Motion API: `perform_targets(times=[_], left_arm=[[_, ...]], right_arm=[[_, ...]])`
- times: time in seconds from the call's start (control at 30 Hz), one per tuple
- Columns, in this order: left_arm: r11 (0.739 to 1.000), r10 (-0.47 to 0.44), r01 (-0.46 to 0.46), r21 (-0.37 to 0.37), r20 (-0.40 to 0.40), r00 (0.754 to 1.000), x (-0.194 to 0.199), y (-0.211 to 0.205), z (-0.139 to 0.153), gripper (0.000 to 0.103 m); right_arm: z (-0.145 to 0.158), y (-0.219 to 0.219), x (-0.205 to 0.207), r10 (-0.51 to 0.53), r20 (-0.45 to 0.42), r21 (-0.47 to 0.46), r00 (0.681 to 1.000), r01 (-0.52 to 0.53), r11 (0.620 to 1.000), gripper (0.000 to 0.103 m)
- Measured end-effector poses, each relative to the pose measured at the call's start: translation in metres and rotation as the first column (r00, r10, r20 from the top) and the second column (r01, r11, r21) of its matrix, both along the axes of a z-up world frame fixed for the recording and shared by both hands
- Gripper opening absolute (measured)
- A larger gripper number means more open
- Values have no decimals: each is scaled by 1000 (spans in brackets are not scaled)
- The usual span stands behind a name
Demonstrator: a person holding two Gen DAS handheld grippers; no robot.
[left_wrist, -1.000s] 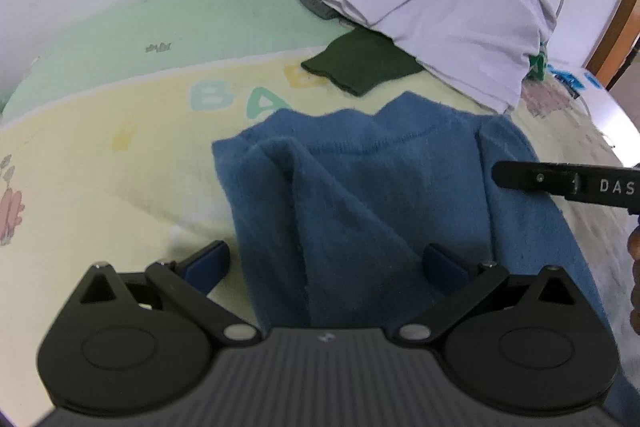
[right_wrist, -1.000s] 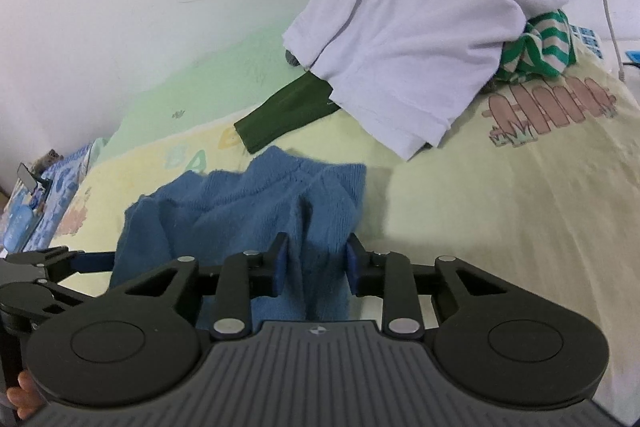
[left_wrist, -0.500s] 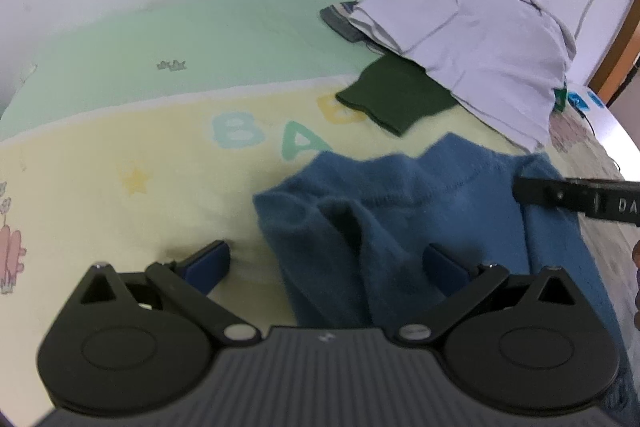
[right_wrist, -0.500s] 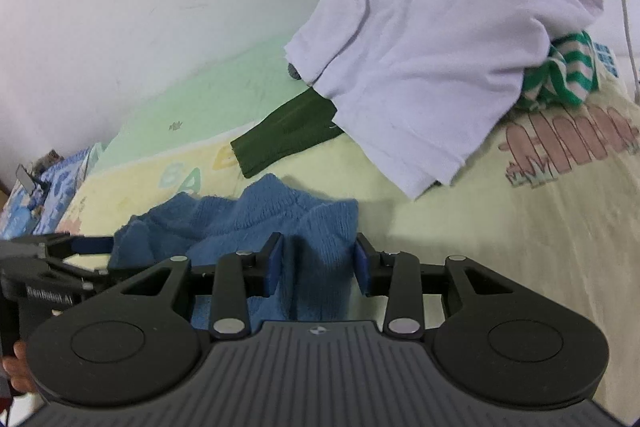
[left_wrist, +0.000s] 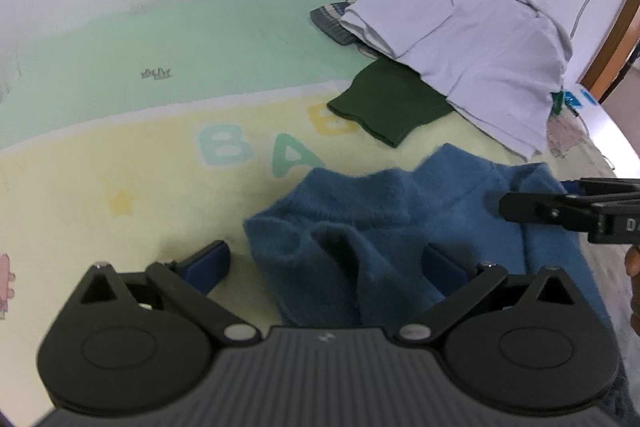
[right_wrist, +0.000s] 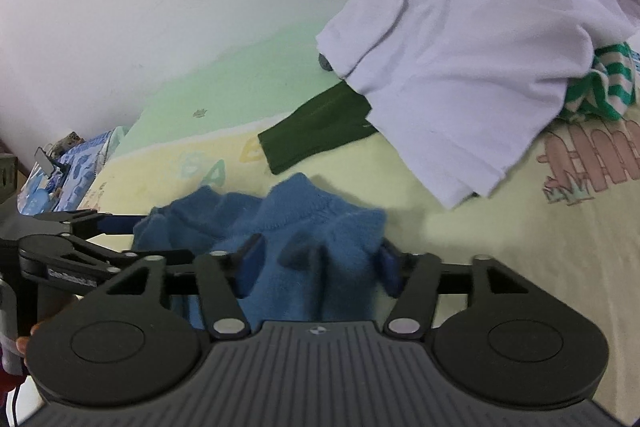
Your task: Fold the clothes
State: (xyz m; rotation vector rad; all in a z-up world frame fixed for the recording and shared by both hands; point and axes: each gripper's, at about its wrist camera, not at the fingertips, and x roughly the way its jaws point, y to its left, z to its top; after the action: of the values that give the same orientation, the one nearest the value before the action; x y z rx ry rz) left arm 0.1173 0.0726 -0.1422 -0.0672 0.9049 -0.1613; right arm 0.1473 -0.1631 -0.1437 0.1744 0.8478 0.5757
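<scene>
the left gripper (left_wrist: pixel 326 261) is held with its jaws wide apart over the bed (left_wrist: pixel 120 163), its left finger above bare sheet and its right finger over a raised fold of the blue sweater (left_wrist: pixel 384 223), nothing being clamped. the sweater is seen bunched on the yellow part of the sheet, just below the printed letters. further right, the right gripper (right_wrist: pixel 318 261) is seen partly open, a bunched edge of the sweater (right_wrist: pixel 304 227) lying between its fingers; whether the cloth is pinched cannot be told. behind, a green garment (left_wrist: pixel 384 107) is partly covered by a white pile (left_wrist: pixel 472 39), beside which a striped cloth (right_wrist: pixel 600 87) is seen
</scene>
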Motion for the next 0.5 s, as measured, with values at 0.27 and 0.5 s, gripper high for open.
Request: perform_targets(times=[0.27, 0.5], left_arm=[[999, 2, -3, 43, 6, 1000, -2, -2, -1, 86], [999, -3, 3, -40, -5, 1000, 0, 6, 2, 63]], right_arm=[[-1, -14, 9, -33, -35, -20, 999, 32, 999, 17], [3, -10, 11, -8, -42, -49, 999, 6, 999, 22]])
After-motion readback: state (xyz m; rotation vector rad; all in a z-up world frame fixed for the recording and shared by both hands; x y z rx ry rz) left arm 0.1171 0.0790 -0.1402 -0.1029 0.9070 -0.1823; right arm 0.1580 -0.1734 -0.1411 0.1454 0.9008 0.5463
